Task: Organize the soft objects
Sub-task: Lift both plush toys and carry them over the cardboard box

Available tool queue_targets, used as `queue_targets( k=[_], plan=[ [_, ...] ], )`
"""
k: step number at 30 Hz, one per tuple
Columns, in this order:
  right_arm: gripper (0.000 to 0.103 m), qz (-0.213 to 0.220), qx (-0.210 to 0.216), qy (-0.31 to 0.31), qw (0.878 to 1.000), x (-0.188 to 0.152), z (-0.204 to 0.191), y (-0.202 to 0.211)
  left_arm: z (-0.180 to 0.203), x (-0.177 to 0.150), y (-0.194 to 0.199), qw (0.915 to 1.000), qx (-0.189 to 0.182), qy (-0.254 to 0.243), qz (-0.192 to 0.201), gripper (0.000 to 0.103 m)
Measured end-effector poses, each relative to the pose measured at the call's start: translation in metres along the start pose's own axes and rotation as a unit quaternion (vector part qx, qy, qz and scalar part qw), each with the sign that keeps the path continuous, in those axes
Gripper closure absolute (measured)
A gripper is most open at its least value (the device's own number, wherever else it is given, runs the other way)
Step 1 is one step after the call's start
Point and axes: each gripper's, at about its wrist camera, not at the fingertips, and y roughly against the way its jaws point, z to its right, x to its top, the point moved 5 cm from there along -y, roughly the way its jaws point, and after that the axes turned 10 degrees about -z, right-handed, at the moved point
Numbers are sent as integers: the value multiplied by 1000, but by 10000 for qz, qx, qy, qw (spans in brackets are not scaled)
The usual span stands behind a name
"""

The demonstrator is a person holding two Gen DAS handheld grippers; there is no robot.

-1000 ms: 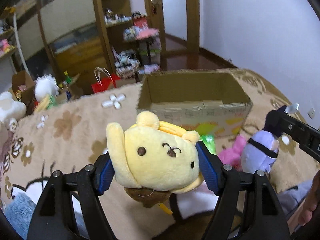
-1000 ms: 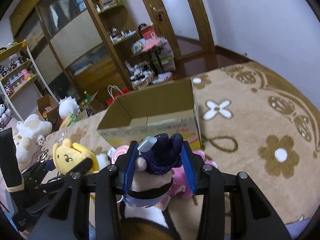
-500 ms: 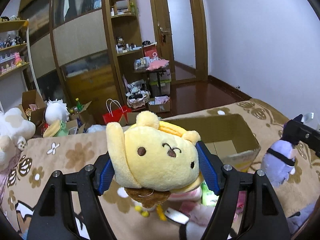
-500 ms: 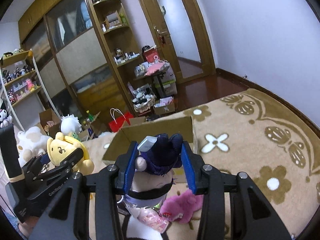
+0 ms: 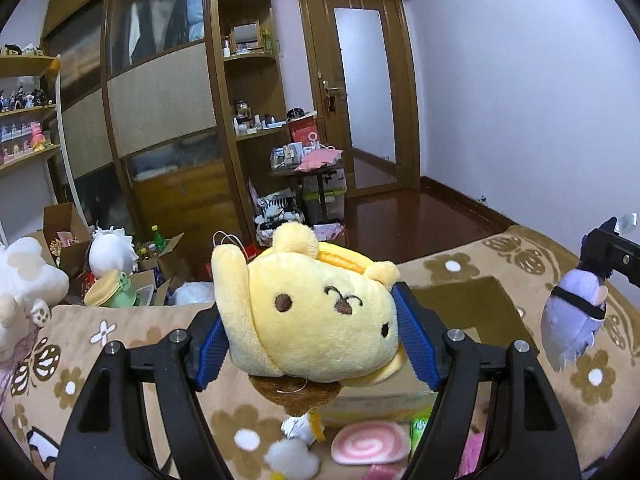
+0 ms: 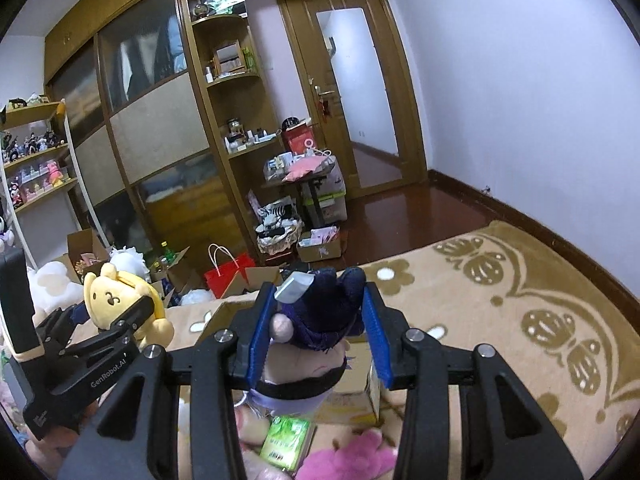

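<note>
Holding two toys aloft, you have the left hand-held gripper (image 5: 310, 330) closed around the head of the yellow plush dog with the brown beret (image 5: 316, 312), and the right hand-held gripper (image 6: 316, 332) closed on the dark purple hood of the lilac plush doll (image 6: 308, 344). Both hang above the beige flower-patterned blanket (image 6: 520, 320), close to the open cardboard box (image 5: 472, 312), which looks like their destination. Light and squashy, they compress between the blue pads (image 5: 414, 344), so keep gripping the stuffed bulk, since thin ears or tags would likely slip.
</note>
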Motion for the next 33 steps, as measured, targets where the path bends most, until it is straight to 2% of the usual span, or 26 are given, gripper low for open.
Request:
queue_targets(
  k=[7,15,25,33],
  plan=[
    [58,-37,-78,38,10000,10,6,-22,7,8,-23,10000,-25,-74,-24,29],
    [58,-232,-143,32,9996,1,14,-56,10,-4,-56,9992,52,-74,-392,28],
    [58,-432,-130,27,9990,-6,17,-80,14,-8,-84,9972,-264,123,-695,28],
    [58,-516,-114,69,9986,-9,12,-88,34,-17,-94,9951,-408,-190,-883,28]
  ],
)
